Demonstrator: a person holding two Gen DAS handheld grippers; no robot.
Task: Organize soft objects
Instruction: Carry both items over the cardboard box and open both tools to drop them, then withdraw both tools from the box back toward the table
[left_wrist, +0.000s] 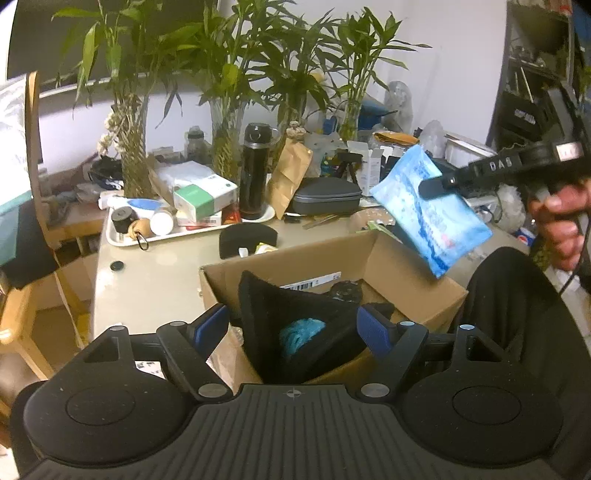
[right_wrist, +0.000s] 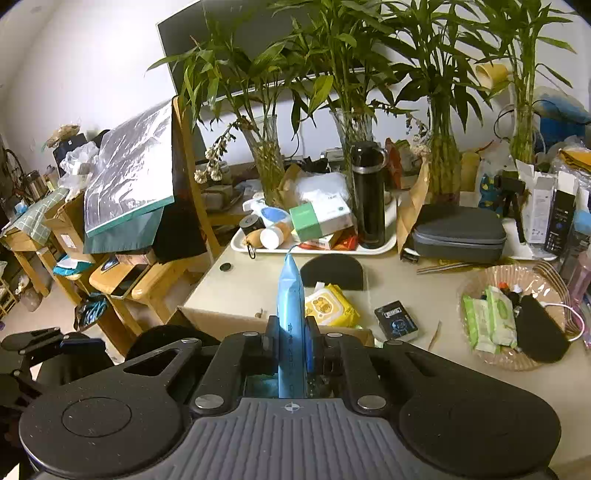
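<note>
While our right fingers (right_wrist: 291, 332) pinch the blue pack (left_wrist: 430, 214) above the box (left_wrist: 406, 266), our left fingers (left_wrist: 293, 326) gape empty; next, lower and release.

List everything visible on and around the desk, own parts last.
Blue plastic soft pack: one, held above the box.
Brown cardboard box: one, open, at the desk's front edge.
Black fabric item: one, inside the box, with something teal on it.
Yellow wipes pack: one, on the desk behind the box.
Black insulated bottle: one, upright on the white tray.
Grey zip case: one, right of the tray.
Woven basket: one, holding green wipes packs.
Bamboo vases: several, at the back.
Left gripper: open, over the box.
Right gripper: clamping the pack.
</note>
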